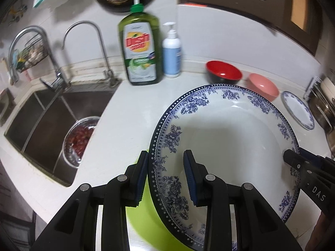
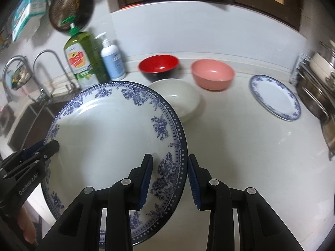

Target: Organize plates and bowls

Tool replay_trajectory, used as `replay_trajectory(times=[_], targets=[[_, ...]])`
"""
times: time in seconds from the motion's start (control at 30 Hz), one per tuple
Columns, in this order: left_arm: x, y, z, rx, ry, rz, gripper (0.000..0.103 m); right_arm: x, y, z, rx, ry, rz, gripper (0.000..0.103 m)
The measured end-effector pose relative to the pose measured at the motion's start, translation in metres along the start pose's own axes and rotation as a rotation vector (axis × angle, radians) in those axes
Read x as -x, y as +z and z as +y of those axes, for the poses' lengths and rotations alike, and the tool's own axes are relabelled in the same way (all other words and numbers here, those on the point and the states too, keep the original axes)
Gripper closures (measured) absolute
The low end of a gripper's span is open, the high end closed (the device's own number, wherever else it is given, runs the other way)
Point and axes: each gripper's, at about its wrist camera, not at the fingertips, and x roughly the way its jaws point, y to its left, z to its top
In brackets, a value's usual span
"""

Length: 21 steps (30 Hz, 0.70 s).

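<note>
A large blue-and-white floral plate (image 1: 230, 142) hangs tilted above the white counter, held by both grippers at opposite rims. My left gripper (image 1: 166, 175) is shut on its left rim, one pad outside and one inside. My right gripper (image 2: 169, 179) is shut on the right rim of the plate (image 2: 108, 129). A lime green dish (image 1: 142, 219) lies under the plate's left side. Behind stand a white bowl (image 2: 178, 100), a red bowl (image 2: 159, 64) and a pink bowl (image 2: 212, 74). A smaller blue-rimmed plate (image 2: 274, 96) lies flat at the right.
A steel sink (image 1: 48, 121) with a colander of red fruit (image 1: 78, 140) lies to the left, with two faucets behind it. A green dish soap bottle (image 1: 139, 48) and a white pump bottle (image 1: 171, 50) stand at the wall. Metal pots on a rack (image 2: 318, 87) crowd the right edge.
</note>
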Motion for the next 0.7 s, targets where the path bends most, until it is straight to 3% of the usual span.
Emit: replay_trajectory(times=[0.3, 0.7], targets=[[-0.017, -0.014, 0.029, 0.046, 0.048, 0.062, 0.069, -0.027, -0.004, 0.039, 0.061, 0.058, 0.063, 0.068], [-0.046, -0.031, 0.039, 0.055, 0.058, 0.144, 0.069, -0.06, -0.018, 0.052, 0.075, 0.06, 0.154, 0.068]])
